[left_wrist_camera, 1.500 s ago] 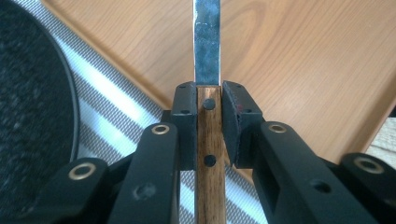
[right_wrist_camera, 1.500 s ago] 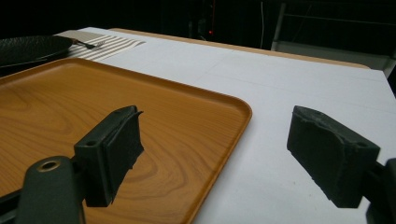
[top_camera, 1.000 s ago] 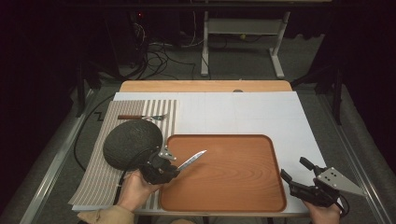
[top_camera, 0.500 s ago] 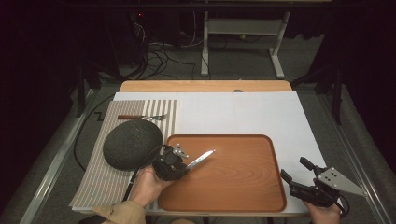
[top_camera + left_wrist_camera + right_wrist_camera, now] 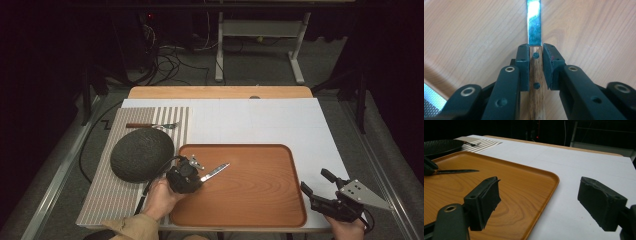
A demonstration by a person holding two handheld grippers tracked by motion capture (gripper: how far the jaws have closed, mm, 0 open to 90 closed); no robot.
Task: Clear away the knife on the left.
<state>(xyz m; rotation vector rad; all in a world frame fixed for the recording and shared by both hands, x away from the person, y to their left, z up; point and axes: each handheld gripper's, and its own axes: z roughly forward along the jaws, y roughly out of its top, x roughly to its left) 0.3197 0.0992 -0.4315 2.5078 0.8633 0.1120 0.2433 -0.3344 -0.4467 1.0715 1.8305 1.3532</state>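
The left gripper (image 5: 192, 172) clamped the knife (image 5: 215, 171) by its wooden handle over the wooden tray's (image 5: 260, 200) left edge, the blade pointing over bare tray. The right gripper (image 5: 320, 190) hung wide, holding nothing, beyond the tray's right edge near the tabletop's (image 5: 260, 120) front right corner.

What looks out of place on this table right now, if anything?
Nothing is spilled or damaged. The one thing off its spot is the knife: the left tool holds it by its wooden handle over the tray, while the fork lies on the striped mat beyond the dark plate.
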